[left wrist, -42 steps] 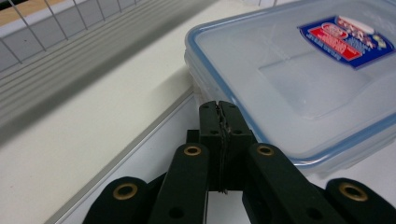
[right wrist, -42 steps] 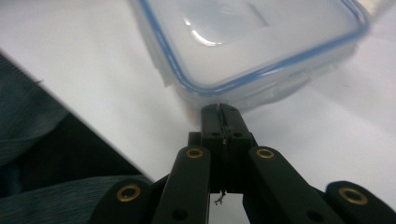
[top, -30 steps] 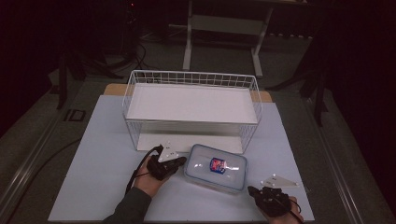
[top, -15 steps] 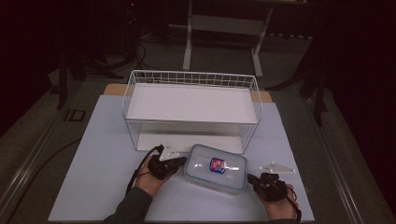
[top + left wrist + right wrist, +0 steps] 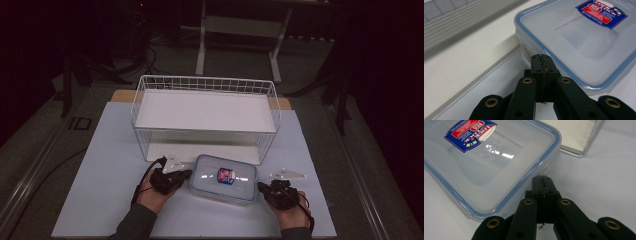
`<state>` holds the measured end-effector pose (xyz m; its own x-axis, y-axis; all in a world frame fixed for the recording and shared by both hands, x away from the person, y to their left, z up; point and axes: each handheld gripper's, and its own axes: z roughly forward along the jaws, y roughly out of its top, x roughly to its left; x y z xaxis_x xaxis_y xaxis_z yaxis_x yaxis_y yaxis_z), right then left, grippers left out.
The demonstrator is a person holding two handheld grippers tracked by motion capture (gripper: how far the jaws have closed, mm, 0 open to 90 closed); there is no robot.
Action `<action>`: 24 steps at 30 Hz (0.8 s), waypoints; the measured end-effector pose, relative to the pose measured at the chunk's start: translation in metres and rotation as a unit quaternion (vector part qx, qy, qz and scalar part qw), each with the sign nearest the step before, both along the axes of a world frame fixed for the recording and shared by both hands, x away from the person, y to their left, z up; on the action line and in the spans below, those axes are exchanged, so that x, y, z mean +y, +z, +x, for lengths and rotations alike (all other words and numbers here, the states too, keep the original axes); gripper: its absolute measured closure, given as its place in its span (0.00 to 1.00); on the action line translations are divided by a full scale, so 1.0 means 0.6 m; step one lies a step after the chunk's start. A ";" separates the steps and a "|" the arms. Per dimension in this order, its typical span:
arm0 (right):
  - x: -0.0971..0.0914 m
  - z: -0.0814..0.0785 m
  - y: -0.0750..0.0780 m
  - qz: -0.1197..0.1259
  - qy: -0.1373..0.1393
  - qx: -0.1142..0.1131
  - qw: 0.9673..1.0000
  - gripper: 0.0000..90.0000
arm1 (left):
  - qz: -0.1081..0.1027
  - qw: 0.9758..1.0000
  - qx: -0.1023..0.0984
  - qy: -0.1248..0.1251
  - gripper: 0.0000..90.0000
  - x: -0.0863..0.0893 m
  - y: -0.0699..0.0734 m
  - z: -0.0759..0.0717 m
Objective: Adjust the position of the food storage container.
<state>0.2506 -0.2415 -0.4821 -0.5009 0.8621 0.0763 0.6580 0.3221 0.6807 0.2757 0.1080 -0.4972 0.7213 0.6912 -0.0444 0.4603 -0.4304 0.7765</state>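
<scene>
- A clear plastic box (image 5: 224, 177) with a blue-edged lid lies flat on the white table (image 5: 100, 170), near the front edge and just in front of a white wire basket (image 5: 205, 112)
- A red and blue label (image 5: 226, 175) sits on the middle of the lid
- The left hand-held gripper (image 5: 187, 173) is at the box's left end, its jaws pressed together with nothing between them; in the left gripper view the closed tips (image 5: 541, 60) meet the side of the box just under the lid's rim
- The right hand-held gripper (image 5: 261, 187) is at the box's right front corner, jaws likewise pressed together and empty; in the right gripper view its tips (image 5: 542, 181) are right at the corner of the box, whether touching I cannot tell
- The box thus lies between the two closed grippers, one at each end, with the lid on
- The basket stands behind the box, apart from both grippers
</scene>
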 end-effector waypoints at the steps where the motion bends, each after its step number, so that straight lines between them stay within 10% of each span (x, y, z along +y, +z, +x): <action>1: 0.004 0.002 0.000 -0.001 0.002 -0.001 1.000 1.00 | -0.001 1.000 0.000 0.002 0.99 0.002 0.000 -0.001; 24: 0.044 0.013 -0.002 0.004 0.046 -0.005 0.999 1.00 | -0.007 1.000 0.006 0.023 0.99 0.046 0.011 -0.057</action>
<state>0.2584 -0.2150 -0.4836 -0.5786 0.8120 0.0767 0.6185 0.3756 0.6902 0.2413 0.1355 -0.4907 0.6877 0.7232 -0.0633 0.4896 -0.3976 0.7760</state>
